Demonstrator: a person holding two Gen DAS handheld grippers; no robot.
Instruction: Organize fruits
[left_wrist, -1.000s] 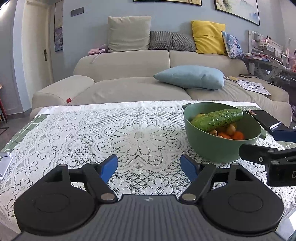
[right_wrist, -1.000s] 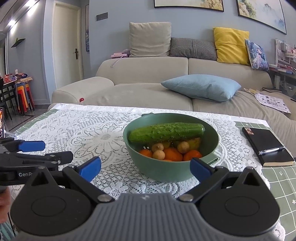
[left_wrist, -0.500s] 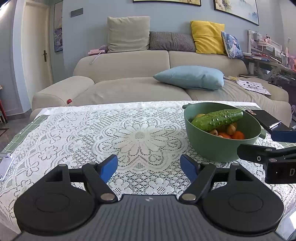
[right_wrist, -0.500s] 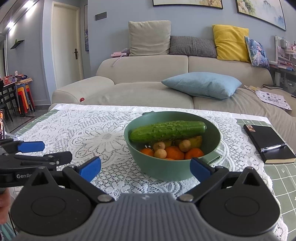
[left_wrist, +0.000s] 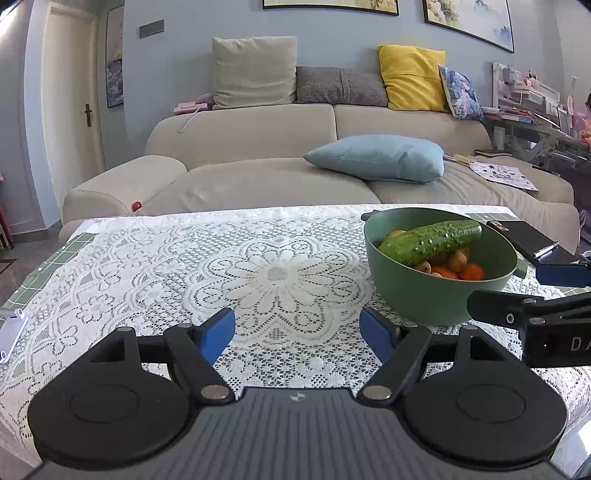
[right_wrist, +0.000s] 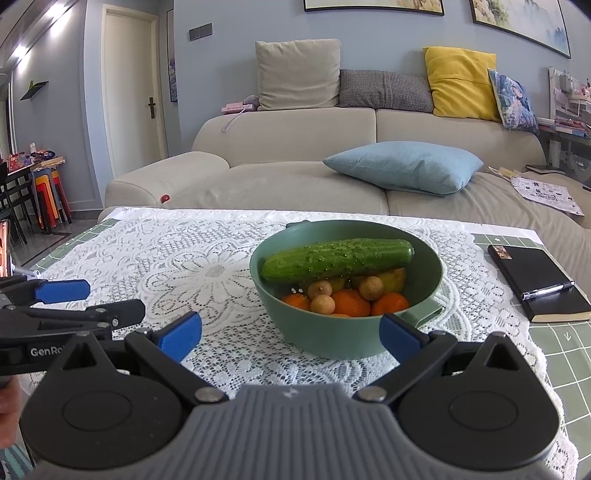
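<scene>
Both jaws wide, empty; right gripper (right_wrist: 290, 332) faces the bowl (right_wrist: 332, 338), so lift the cucumber (right_wrist: 338, 258) by its middle, level, left gripper (left_wrist: 297, 334) waiting

The left gripper (left_wrist: 297, 334) is hovering level, its blue-tipped fingers (left_wrist: 218, 332) spread wide and holding nothing. The right gripper (right_wrist: 290, 330) is hovering just beside it, likewise spread wide and empty.

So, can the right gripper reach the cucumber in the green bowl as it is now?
Probably yes. The right gripper is open and faces the cucumber, which lies on top of the other fruit in the bowl, with nothing covering it.
</scene>
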